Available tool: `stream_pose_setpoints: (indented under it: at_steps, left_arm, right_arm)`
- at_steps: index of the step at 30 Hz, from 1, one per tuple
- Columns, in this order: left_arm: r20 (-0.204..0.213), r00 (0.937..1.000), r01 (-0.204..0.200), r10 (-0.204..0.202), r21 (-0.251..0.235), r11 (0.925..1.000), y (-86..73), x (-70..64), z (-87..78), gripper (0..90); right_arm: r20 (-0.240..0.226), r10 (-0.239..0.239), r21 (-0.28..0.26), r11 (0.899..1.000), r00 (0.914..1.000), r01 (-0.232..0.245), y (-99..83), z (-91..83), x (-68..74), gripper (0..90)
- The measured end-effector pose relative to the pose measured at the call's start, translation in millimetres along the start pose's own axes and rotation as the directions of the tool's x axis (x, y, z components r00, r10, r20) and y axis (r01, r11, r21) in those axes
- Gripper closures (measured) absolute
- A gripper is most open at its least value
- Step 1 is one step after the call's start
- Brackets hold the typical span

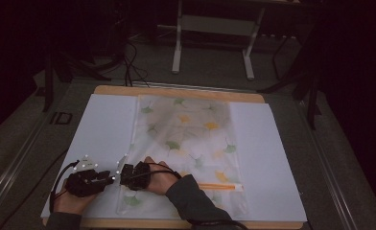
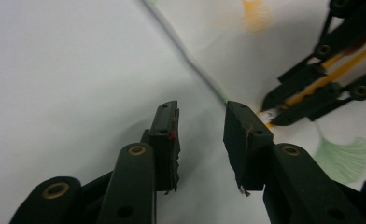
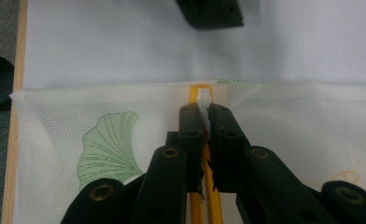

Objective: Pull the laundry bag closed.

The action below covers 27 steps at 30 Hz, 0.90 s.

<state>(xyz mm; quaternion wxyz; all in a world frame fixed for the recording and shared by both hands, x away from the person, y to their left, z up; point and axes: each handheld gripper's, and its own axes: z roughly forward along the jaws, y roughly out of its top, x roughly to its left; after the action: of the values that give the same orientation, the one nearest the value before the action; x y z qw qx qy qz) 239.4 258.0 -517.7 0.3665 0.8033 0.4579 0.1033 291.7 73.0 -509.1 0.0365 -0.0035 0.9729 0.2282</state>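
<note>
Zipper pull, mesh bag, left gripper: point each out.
zipper pull [image 3: 203,100]: right gripper view, white tab at the jaw tips.
mesh bag [image 1: 186,129]: high view, middle of the leaf-printed panel.
left gripper [image 2: 200,126]: left gripper view, midway between its parted fingertips.

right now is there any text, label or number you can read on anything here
None: no readable text on the white mesh zip bag with ginkgo-leaf print, its orange zipper, the white sheet under it, or the black tongs, left and right.
</note>
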Motion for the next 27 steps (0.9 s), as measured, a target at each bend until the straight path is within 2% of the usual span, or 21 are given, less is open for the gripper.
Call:
stream_pose_setpoints:
  at_steps: [2,6,8,9,10,12,17,20,23,25,27]
  left_arm:
    - [0.033,0.9993,0.02,-0.02,0.003,0.9998,-0.1,-1.6,0.4,65.4]
    - [0.071,0.997,0.031,-0.031,0.011,0.9995,-0.9,-3.6,0.7,65.4]
    - [0.103,0.9938,0.04,-0.042,0.013,0.9991,-1.4,-3.6,0.6,65.2]
    - [0.121,0.9911,0.054,-0.055,0.011,0.9985,-1.6,-3.9,0.3,64.9]
    - [0.152,0.9856,0.074,-0.075,0.011,0.9972,-1.7,-4.1,-0.4,64.6]
    - [0.185,0.9788,0.089,-0.089,0.007,0.996,-1.7,-4.1,-0.4,64.0]
    - [0.203,0.9719,0.112,-0.119,0.046,0.9927,-2.9,-3.6,4.6,62.4]
    - [0.235,0.9619,0.13,-0.139,0.055,0.99,-3.7,-2.3,6.7,62.1]
    - [0.256,0.9566,0.127,-0.14,0.067,0.9897,-3.3,-4.1,9.5,62.1]
    - [0.256,0.9569,0.121,-0.137,0.076,0.9897,-3.1,-4.6,10.2,62.2]
    - [0.251,0.9598,0.103,-0.126,0.102,0.9894,-3.0,-7.0,15.0,62.6]
  right_arm:
    - [0.003,0.0,-0.005,1.0,1.0,0.0,-0.1,-1.0,0.3,84.4]
    - [0.007,-0.001,-0.013,1.0,1.0,0.001,-0.5,-3.9,0.3,84.5]
    - [0.011,0.001,-0.018,1.0,0.9999,0.0,-0.8,-5.3,0.6,84.5]
    - [0.011,-0.001,-0.019,1.0,0.9999,0.002,-1.0,-5.7,0.5,84.5]
    - [0.014,-0.002,-0.022,1.0,0.9999,0.002,-1.1,-6.2,0.7,84.5]
    - [0.017,-0.001,-0.024,1.0,0.9999,0.001,-1.4,-6.5,0.9,84.5]
    - [0.02,-0.001,-0.029,1.0,0.9998,0.002,-1.5,-6.1,0.8,84.5]
    - [0.024,-0.004,-0.032,0.999,0.9997,0.005,-2.1,-6.8,0.9,84.6]
    - [0.028,-0.001,-0.039,0.999,0.9996,0.002,-2.6,-8.0,1.1,84.6]
    - [0.029,-0.002,-0.041,0.999,0.9996,0.003,-2.7,-8.8,1.1,84.6]
    - [0.029,-0.007,-0.047,0.999,0.9995,0.009,-2.6,-10.8,1.5,84.6]
